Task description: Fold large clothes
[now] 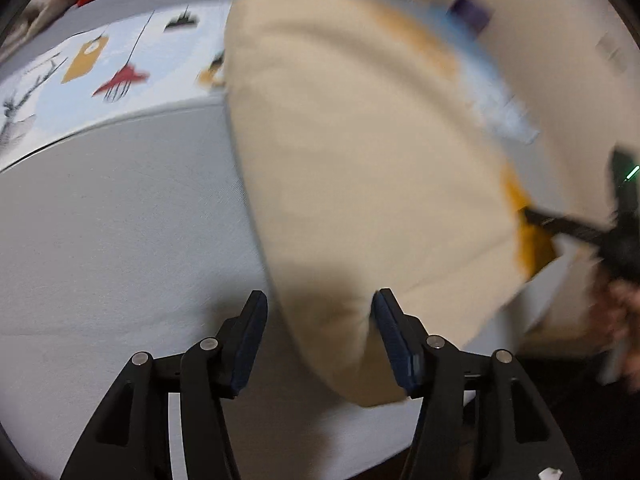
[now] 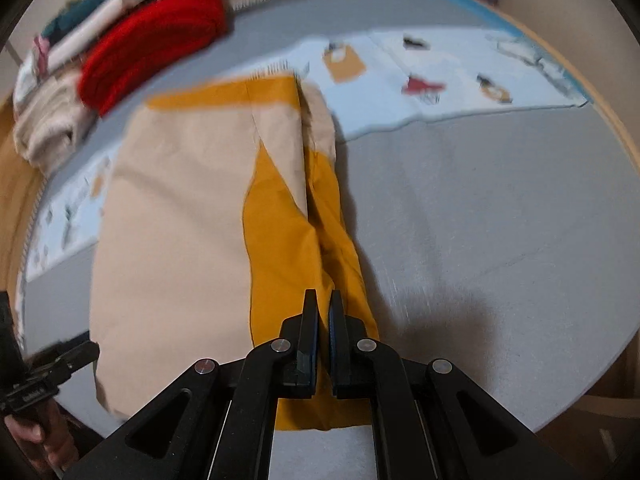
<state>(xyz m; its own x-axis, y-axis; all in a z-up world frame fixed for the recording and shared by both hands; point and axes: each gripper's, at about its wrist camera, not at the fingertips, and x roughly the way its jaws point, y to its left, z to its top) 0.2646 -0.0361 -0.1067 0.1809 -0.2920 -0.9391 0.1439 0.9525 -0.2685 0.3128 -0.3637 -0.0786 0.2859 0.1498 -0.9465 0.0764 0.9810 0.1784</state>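
Grey table [image 2: 480,220] takes up most of the view, with the beige-and-mustard garment [image 2: 180,220] lying flat across its middle. Patterned blue cloth [image 2: 440,84] sits behind the garment, red knit [image 2: 152,48] behind-left. Right hand-held gripper [image 2: 323,312] is clenched over the mustard edge; left hand-held gripper [image 1: 320,308] is released around the beige edge.
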